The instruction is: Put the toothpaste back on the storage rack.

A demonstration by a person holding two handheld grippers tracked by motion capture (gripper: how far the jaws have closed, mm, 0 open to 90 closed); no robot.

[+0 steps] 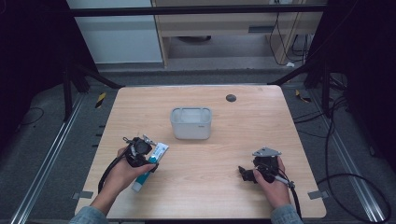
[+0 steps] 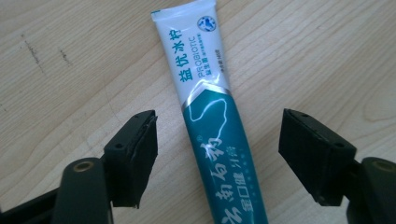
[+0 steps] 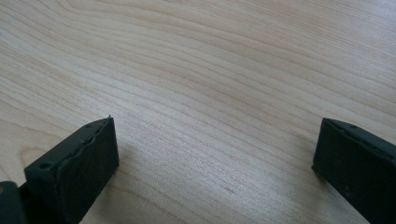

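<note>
Straddling the toothpaste tube (image 2: 212, 140) with the left tool (image 2: 217, 156), jaws apart on either side and pads not yet pressing, so nothing is grasped. Tube is lying flat on the worktop (image 1: 210, 186), near the person's left hand (image 1: 123, 175), well apart from the white plastic bin (image 1: 191, 122) at mid-table. Right tool (image 3: 215, 163) is idling released over bare wood. Judging progress: early stage, grasp not made; lifting and, probably, dropping the tube into the bin are all left.
</note>
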